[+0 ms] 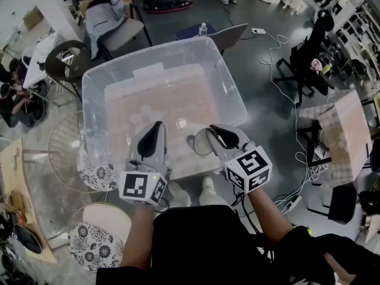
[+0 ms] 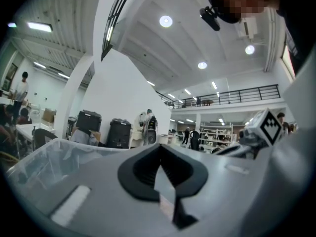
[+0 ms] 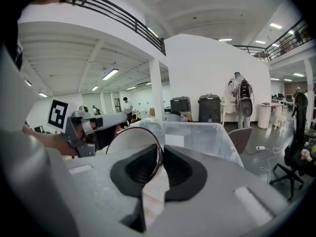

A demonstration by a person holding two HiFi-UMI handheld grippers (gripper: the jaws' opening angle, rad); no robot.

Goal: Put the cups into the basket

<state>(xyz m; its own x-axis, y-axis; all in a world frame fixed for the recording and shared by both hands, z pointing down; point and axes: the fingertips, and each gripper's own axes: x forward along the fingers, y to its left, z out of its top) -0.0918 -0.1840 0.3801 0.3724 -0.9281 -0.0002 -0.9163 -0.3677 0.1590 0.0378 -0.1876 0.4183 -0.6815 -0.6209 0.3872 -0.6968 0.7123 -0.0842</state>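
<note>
Writing: each claw carries a cube with square black-and-white markers, the left marker cube (image 1: 142, 186) and the right marker cube (image 1: 249, 170). They show blocky patterns only, no words. A pale label (image 1: 148, 70) sits on the far wall of the tub, ahead of the left claw. Its print is too small to read.

Surface and room: the floor (image 1: 261, 100) is dark grey and glossy. White cables (image 1: 279, 46) trail across it ahead and to the right of the right claw. A black office chair (image 1: 303, 58) stands further right, and a cardboard box (image 1: 344, 135) lies level with the right claw on that side. Two flower-patterned seat cushions (image 1: 98, 174) lie just left of and behind the left claw. In the gripper views, white walls, ceiling lights and a railed upper gallery (image 2: 237, 95) are visible, with black cases (image 3: 210, 107) against the wall far ahead.

Containers: a clear plastic tub (image 1: 178, 55) stands directly ahead of both claws, and their tips reach over its near edge. One cup in the tub (image 1: 182, 122) stands mouth up on the bottom, just ahead of and between the two claws. Other pale shapes lie ahead of the left claw, too faint to identify.

Claws: the left claw (image 2: 159, 149) has its jaws together with nothing between them. The right claw (image 3: 160, 149) is clamped on the wall of a white cup (image 3: 131, 142) with a dark rim. The cup lies tilted to that claw's left, above the tub's near edge.
</note>
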